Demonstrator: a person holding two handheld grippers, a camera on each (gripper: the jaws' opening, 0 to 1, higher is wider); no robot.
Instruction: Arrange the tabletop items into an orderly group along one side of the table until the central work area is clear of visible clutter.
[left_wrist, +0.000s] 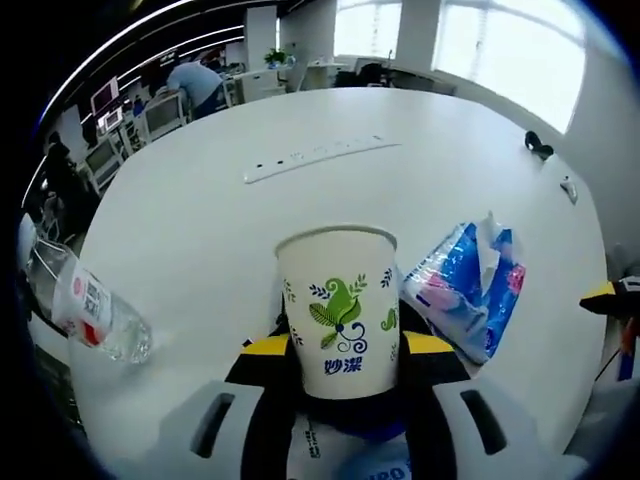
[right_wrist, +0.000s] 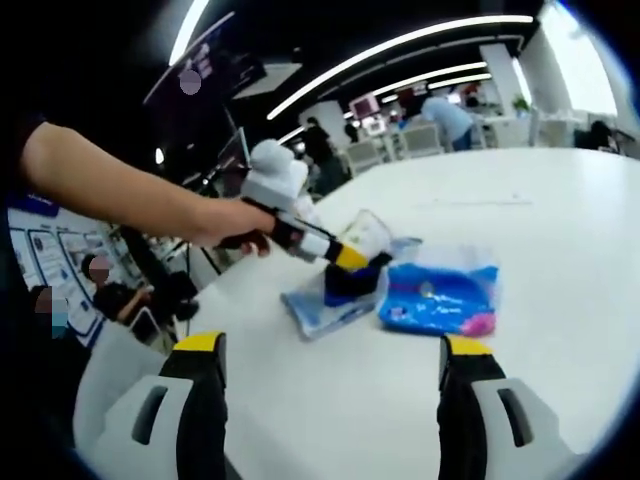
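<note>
While the left hand-held gripper (left_wrist: 340, 385) was clamped on one paper cup (left_wrist: 339, 310), the cup stood upright between its yellow-tipped jaws, printed with a green leaf design, over the near part of the white surface (left_wrist: 200, 220). One blue tissue pack (left_wrist: 470, 285) lay just beside the cup on the right. One clear plastic bottle (left_wrist: 95, 312) with a red and white label lay on its side near the left edge. One white power strip (left_wrist: 318, 156) lay well beyond the cup. In the right gripper view, the right hand-held gripper (right_wrist: 330, 385) stood with jaws wide apart and nothing between them. There a hand (right_wrist: 232, 225) held the other gripper against the cup (right_wrist: 365, 235), beside the tissue pack (right_wrist: 440, 295).
</note>
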